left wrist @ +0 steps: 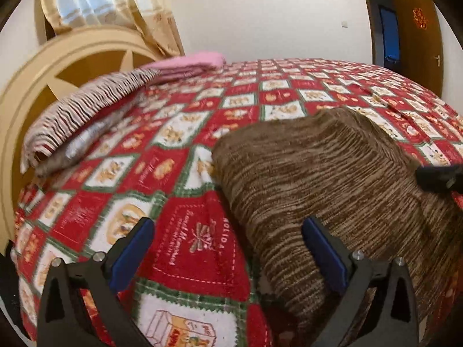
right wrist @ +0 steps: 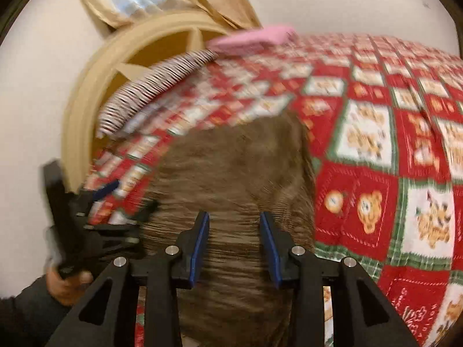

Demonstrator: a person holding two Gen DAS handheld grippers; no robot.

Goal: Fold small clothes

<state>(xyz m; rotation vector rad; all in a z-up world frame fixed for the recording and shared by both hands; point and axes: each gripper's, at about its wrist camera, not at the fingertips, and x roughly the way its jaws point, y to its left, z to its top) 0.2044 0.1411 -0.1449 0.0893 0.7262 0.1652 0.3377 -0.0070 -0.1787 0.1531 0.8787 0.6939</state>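
Note:
A brown striped knit garment [left wrist: 318,173] lies flat on the red patchwork bedspread [left wrist: 179,231]. My left gripper [left wrist: 228,231] is wide open over the garment's left edge: its right finger is above the knit and its left finger above the bedspread, with nothing between the pads. The tip of the right gripper [left wrist: 437,176] pokes in at the right, over the garment. In the right wrist view my right gripper [right wrist: 234,225] hovers over the brown garment [right wrist: 231,167]. Its jaws stand a little apart and pinch nothing. The left gripper [right wrist: 128,196] shows blurred at the left, held by a hand [right wrist: 66,286].
Near the cream headboard [left wrist: 58,66] lie a striped folded cloth [left wrist: 86,115] and a pink folded cloth [left wrist: 191,63]. A curtain [left wrist: 115,0] hangs behind them. A brown door [left wrist: 416,43] stands at the far right. The bedspread extends beyond the garment.

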